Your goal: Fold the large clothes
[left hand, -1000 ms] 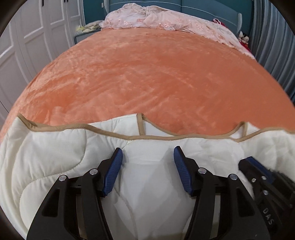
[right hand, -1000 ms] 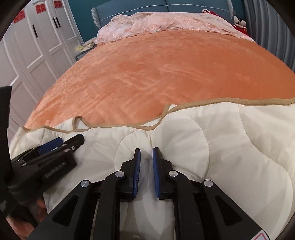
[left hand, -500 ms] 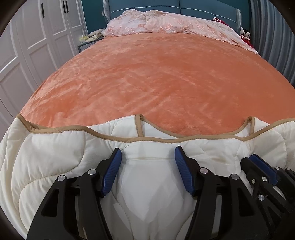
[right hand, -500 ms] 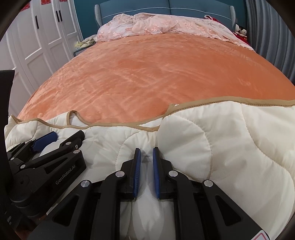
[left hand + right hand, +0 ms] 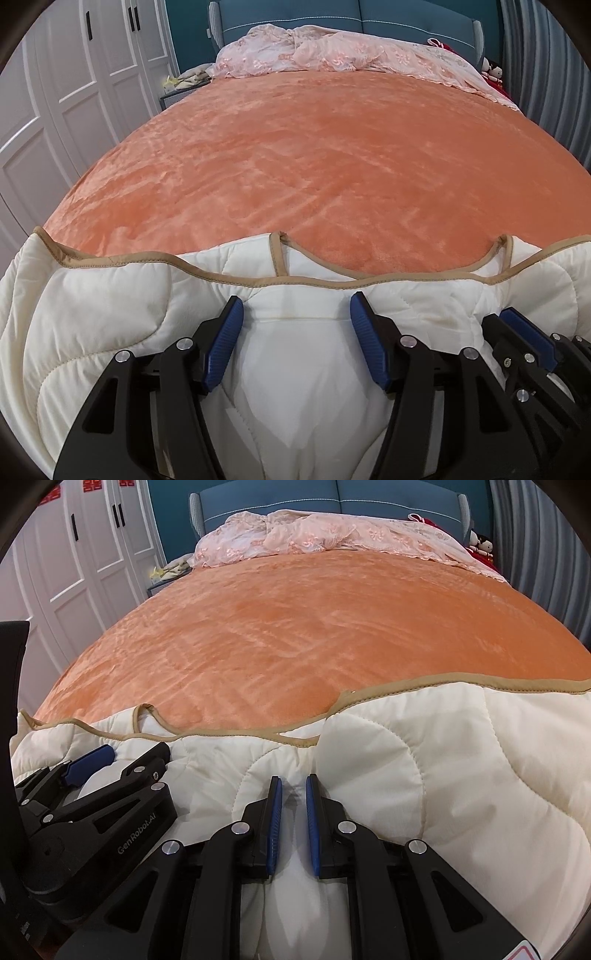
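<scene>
Two tools work the near edge of the cream quilt (image 5: 110, 314), and they sit close together. The left tool (image 5: 297, 332) has its blue pads spread wide, with a thick bunch of quilt lying between them, so it cradles the fabric rather than clamping it. The right tool (image 5: 294, 812) has its pads drawn nearly together, pinching a narrow ridge of the same quilt (image 5: 461, 775). Compared with a second ago, neither tool has altered its spread; what has changed is the view: both cameras now look higher, showing more of the blue headboard (image 5: 362, 14) and the white wardrobe doors (image 5: 74, 74), and the tan-bound edge (image 5: 295, 282) puckers more deeply around the pinch. I judge this as the gathered edge being lifted or tipped up, ready for carrying toward the far side. The quilt lies across the near end of the bed, on the orange blanket (image 5: 314, 166), with most of the blanket bare beyond it and pink lace bedding (image 5: 332, 55) heaped at the far end. Since the left tool is not gripping, the fold may sag on that side unless it closes first.
</scene>
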Available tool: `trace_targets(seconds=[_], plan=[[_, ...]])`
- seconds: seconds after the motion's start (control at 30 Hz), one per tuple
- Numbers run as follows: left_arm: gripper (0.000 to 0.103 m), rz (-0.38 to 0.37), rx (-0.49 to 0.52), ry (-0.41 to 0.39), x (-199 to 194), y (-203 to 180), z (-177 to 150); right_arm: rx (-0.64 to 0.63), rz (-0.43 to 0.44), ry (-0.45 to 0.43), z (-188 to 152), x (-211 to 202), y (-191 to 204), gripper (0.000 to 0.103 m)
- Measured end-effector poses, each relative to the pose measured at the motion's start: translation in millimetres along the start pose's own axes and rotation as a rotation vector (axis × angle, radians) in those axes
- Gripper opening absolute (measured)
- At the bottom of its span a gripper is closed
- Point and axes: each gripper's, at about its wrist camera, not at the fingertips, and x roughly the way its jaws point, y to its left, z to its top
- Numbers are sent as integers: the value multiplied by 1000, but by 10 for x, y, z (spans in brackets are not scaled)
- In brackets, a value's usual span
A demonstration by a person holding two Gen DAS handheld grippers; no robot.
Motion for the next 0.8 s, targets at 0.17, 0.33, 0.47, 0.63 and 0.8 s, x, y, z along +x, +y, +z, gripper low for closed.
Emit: trace_targets(seconds=[0.17,0.33,0.47,0.63,0.8], plan=[[58,5,2,-6,8,-5,1,1,0,-4,3,1,7,10],[58,9,3,-10,4,-12,-2,1,-1,-5,4,3,10,10],[58,12,3,-14,3,-18,-1,1,-4,-8,9,8,17,10],[58,15,4,-16,4,-24,-1,0,-6,-11,11,9,16,10],[58,18,5,-16,2,-33,0,-1,-5,-10,10,8,14,10]])
